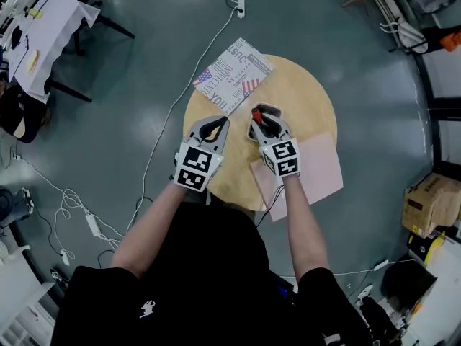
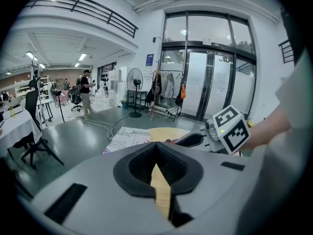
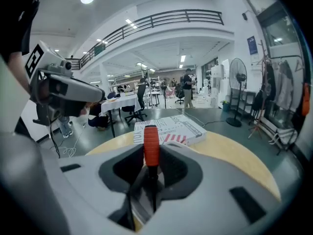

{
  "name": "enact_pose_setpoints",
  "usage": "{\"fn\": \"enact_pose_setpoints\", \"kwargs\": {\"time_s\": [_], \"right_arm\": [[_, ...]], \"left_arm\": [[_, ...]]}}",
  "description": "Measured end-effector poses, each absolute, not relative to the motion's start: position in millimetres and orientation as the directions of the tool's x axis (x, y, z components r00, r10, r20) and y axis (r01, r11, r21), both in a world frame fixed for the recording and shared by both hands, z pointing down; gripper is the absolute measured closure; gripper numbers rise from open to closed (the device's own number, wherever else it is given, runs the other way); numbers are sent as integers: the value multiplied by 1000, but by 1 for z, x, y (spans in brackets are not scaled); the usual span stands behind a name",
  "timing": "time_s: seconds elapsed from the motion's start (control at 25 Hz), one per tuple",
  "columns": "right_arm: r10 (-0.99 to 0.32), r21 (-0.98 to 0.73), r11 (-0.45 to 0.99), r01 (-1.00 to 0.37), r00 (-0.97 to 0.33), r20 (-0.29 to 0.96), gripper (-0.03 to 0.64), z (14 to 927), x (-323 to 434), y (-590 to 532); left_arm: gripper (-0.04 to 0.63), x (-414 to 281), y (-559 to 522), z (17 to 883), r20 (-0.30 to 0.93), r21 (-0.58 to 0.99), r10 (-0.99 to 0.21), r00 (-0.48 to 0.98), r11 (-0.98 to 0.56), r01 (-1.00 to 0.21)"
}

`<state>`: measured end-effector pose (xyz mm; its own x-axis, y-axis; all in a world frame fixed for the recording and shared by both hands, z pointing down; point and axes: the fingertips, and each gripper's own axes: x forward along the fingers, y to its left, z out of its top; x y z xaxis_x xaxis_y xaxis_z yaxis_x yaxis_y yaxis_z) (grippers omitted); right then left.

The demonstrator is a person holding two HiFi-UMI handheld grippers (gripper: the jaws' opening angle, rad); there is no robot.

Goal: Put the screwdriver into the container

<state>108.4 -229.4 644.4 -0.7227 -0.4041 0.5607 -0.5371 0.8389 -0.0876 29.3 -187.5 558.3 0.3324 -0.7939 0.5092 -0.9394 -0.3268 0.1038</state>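
Observation:
A screwdriver with a red-orange handle [image 1: 256,114] and a dark shaft is held in my right gripper [image 1: 262,123], over the middle of the round wooden table [image 1: 310,96]. In the right gripper view the handle [image 3: 151,145] pokes out past the fingertips and the shaft runs back between the pads. A flat box with printed lettering [image 1: 232,74] lies at the table's far left edge, beyond both grippers. To the left of the right one, my left gripper [image 1: 214,127] hovers over the table, pads touching at the tips with nothing between them [image 2: 156,145].
A pink sheet [image 1: 313,168] hangs over the table's near right edge. Cables and a power strip [image 1: 95,225] lie on the grey floor at the left. A white-clothed table [image 1: 50,27] stands far left, cardboard boxes [image 1: 431,204] at the right.

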Motion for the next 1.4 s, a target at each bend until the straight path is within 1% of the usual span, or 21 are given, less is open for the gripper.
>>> {"fn": "enact_pose_setpoints", "kwargs": {"time_s": [0.2, 0.56, 0.88, 1.16, 1.4], "right_arm": [[-392, -57, 856, -514, -717, 577, 515, 648, 102, -226], [-404, -43, 849, -526, -700, 589, 514, 653, 99, -229], [-410, -36, 846, -531, -693, 594, 497, 650, 105, -226], [-445, -37, 820, -571, -676, 587, 497, 640, 117, -221], [-524, -72, 739, -669, -640, 562, 499, 619, 138, -217]], "left_arm": [[594, 31, -185, 557, 510, 84, -794, 332, -338, -937], [594, 26, -179, 556, 522, 65, -792, 315, -331, -941], [594, 28, -176, 549, 519, 47, -794, 316, -343, -938], [594, 30, -179, 543, 504, 47, -794, 339, -366, -929], [594, 23, -190, 532, 465, 71, -796, 388, -404, -912]]}}
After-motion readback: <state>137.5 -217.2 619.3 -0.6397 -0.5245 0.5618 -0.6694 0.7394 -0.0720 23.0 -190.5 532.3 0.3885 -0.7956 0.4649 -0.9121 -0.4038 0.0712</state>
